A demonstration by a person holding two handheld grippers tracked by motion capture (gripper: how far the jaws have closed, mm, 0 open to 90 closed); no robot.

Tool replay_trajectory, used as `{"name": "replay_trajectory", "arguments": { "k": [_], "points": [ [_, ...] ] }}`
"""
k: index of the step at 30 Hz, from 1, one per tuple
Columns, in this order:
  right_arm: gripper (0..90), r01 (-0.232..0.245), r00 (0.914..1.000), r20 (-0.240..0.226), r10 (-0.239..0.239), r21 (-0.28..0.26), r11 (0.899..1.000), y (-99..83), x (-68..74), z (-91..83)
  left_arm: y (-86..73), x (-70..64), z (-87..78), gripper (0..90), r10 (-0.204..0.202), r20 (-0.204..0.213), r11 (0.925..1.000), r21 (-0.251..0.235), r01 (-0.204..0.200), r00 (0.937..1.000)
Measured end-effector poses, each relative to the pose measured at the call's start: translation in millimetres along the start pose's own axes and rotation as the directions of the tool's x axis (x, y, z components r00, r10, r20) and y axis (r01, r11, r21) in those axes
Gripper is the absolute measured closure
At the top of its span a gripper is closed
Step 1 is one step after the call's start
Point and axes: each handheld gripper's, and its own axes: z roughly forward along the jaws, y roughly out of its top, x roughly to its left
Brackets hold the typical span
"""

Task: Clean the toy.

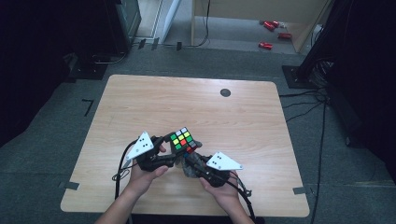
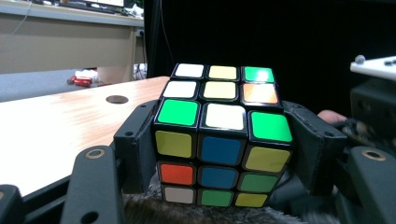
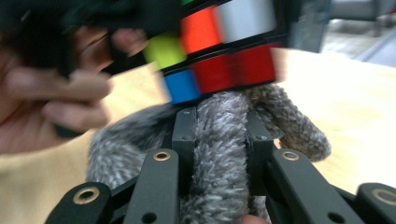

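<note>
Cube [image 3: 219, 46] smeared by motion blur in the right claw view, top cut off by the upper edge. Hand [image 3: 51, 88] at left blurred too, cropped by the left edge. Grey cloth [image 1: 189, 169] in the high view mostly hidden under cube and claws, too small to identify. Red bits [image 1: 273, 32] on the far floor too small to tell.

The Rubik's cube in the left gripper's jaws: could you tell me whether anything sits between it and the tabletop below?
Yes. A grey fuzzy cloth, pinched by the right gripper, lies right under the Rubik's cube, which the left gripper clamps at its sides. The cloth separates the cube's underside from the table.
</note>
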Motion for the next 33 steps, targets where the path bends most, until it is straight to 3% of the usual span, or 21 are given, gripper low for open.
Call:
{"name": "replay_trajectory", "arguments": {
  "k": [2,4,11,18,20,23,25,30,33],
  "points": [
    [73.1,-0.029,0.9989,0.036,0.030,-0.029,0.999,2.2,-7.6,-5.4,-0.1,0.4,-0.1,35.0,-0.009,0.004,1.0000,-0.001,0.009,1.0000],
    [73.1,-0.033,0.9985,0.043,0.035,-0.038,0.999,2.5,-10.2,-7.6,-0.5,-0.5,1.1,35.0,-0.012,0.009,0.9999,-0.003,0.012,0.9999],
    [72.3,0.045,0.9986,-0.028,-0.045,0.004,0.999,-4.0,9.5,5.4,-0.3,-1.3,1.8,35.0,-0.016,0.017,0.9999,-0.002,0.016,0.9997],
    [72.5,0.018,0.9993,0.033,-0.016,-0.038,0.999,1.3,-3.5,-3.4,0.4,1.8,0.0,35.0,-0.044,0.023,0.9990,-0.013,0.044,0.9988],
    [72.2,0.038,0.9992,0.010,-0.038,-0.032,0.999,-0.1,1.5,-1.4,0.2,1.6,0.8,35.0,-0.041,0.027,0.9991,-0.011,0.041,0.9988],
    [71.4,0.119,0.9921,-0.042,-0.119,-0.009,0.993,-3.8,14.9,4.8,0.5,2.6,0.2,35.0,-0.044,0.027,0.9989,-0.012,0.044,0.9987],
    [71.4,0.133,0.9897,-0.054,-0.133,0.001,0.991,-4.2,17.1,6.2,0.4,4.1,-0.8,35.0,-0.045,0.019,0.9989,-0.011,0.045,0.9988],
    [71.5,0.112,0.9932,-0.031,-0.112,-0.004,0.994,-1.4,4.3,0.3,1.2,10.0,-2.6,35.0,-0.063,0.006,0.9978,-0.021,0.063,0.9980],
    [71.5,0.107,0.9940,0.021,-0.107,-0.011,0.994,0.8,-9.0,-6.2,2.1,14.5,-1.5,35.0,-0.062,-0.019,0.9978,-0.025,0.061,0.9979]
  ]
}}
